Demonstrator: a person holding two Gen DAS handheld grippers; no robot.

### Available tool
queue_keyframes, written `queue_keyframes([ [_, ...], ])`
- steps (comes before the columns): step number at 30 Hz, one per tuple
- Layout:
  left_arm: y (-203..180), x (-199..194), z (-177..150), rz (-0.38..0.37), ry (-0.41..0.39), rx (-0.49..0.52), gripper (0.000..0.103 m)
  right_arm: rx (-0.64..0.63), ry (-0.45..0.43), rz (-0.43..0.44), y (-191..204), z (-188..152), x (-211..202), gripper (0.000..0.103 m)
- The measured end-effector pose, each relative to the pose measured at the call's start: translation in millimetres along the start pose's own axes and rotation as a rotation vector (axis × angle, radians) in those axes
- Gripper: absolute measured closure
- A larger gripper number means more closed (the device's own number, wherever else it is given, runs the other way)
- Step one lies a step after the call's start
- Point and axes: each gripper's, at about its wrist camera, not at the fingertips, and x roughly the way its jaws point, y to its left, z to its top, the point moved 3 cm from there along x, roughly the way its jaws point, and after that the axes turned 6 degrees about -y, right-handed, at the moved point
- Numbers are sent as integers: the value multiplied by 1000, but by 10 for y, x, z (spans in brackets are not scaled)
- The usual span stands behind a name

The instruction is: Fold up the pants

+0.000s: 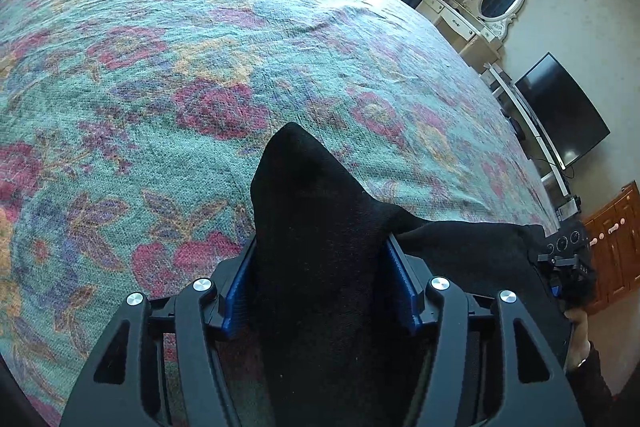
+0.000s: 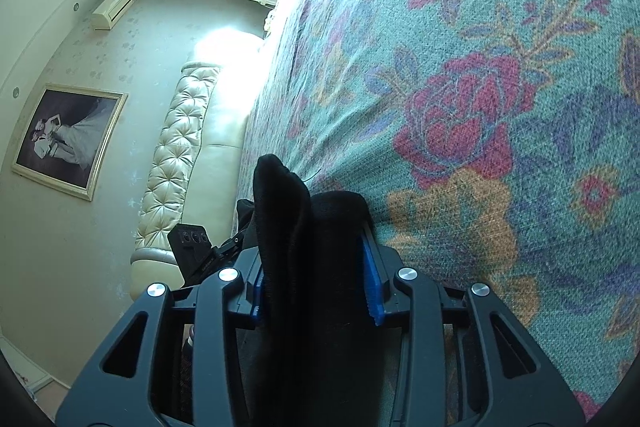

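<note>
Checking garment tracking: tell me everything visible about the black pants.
The black pants look like soft, matte knit cloth, with no seams or waistband discernible. In the left wrist view a bunched peak rises between the blue pads of the left claw, and cloth stretches right toward the other tool. In the right wrist view two rounded folds stand in the right claw, one against the left pad. They lie on or hang just over the floral bedspread; contact is unclear.

two hand-held grippers (image 1: 320, 267), one black pants (image 1: 312, 195), one floral bedspread (image 1: 160, 67).
</note>
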Motion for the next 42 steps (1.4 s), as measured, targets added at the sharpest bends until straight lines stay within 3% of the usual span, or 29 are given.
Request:
queue_keyframes([
  [3, -46, -51, -28, 27, -2, 38, 38, 10, -1, 9, 1, -13, -19, 59],
  [10, -18, -263, -190, 26, -9, -1, 28, 6, -14, 7, 40, -164, -195, 47],
  [15, 41, -471, -443, 9, -20, -44, 27, -20, -15, -10, 82, -369, -417, 38],
  [23, 150, -930, -942, -87, -69, -229, 27, -1, -41, -18, 96, -790, -732, 29],
  [33, -53, -1015, -1276, -144, -77, -261, 20, -4, -92, -18, 265, -1121, -611, 14],
  [36, -49, -984, -1249, -141, -104, -288, 20, 19, -108, -42, 275, -1127, -530, 14],
  [38, -121, -964, -1260, -138, -127, -297, 20, 13, -104, -71, 282, -1133, -498, 24],
  [39, -137, -955, -1263, -129, -134, -289, 20, 10, -98, -105, 268, -1145, -484, 38],
  [42, -222, -937, -1269, -78, -131, -234, 22, 27, -97, -122, 184, -1178, -499, 50],
])
